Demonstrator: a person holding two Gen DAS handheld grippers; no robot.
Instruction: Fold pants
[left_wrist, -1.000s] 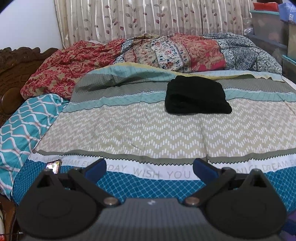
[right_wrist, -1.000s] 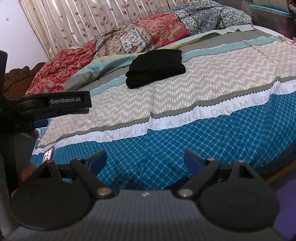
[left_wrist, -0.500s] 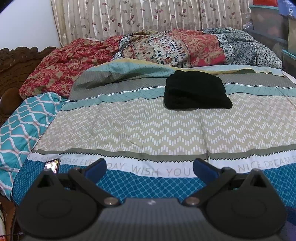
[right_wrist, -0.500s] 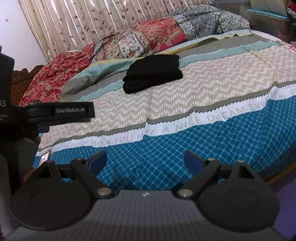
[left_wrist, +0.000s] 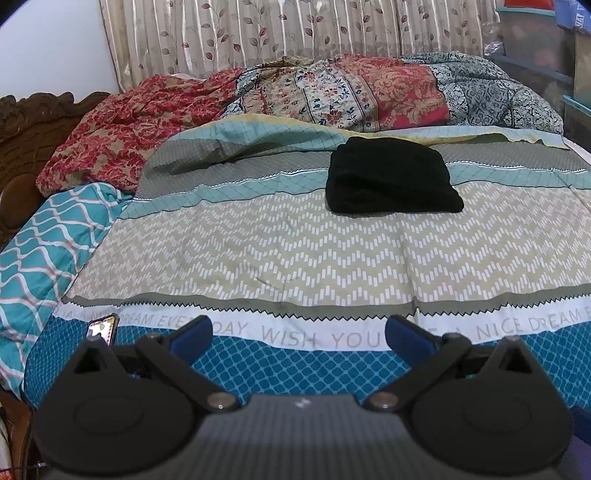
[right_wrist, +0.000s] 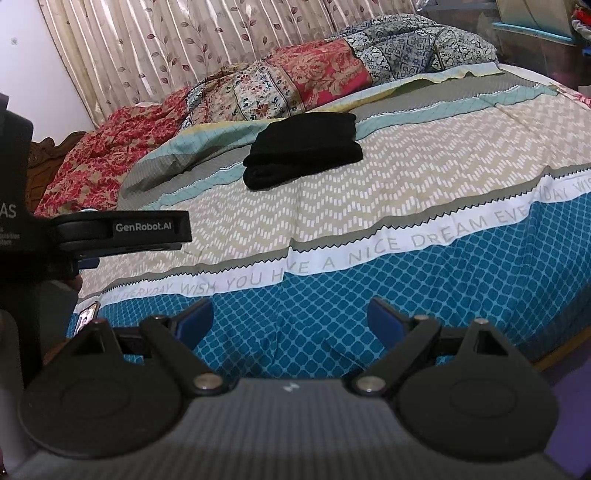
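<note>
Black pants (left_wrist: 391, 177) lie folded in a compact stack on the patterned bedsheet (left_wrist: 258, 251), far from both grippers; they also show in the right wrist view (right_wrist: 303, 149). My left gripper (left_wrist: 297, 338) is open and empty, held off the near edge of the bed. My right gripper (right_wrist: 290, 319) is open and empty, also at the near edge. The left gripper's body (right_wrist: 122, 230) shows at the left of the right wrist view.
A phone (left_wrist: 102, 328) lies at the near left corner of the bed. Rumpled floral quilts (left_wrist: 332, 96) are piled along the far side under a curtain. A teal pillow (left_wrist: 40, 240) and a carved wooden headboard (left_wrist: 22, 122) are at left. Storage boxes (left_wrist: 535, 37) stand at far right.
Both grippers have drawn back slightly and tilted; the view of the bed has shifted a little. The pants have not moved. Both grippers stay open.
</note>
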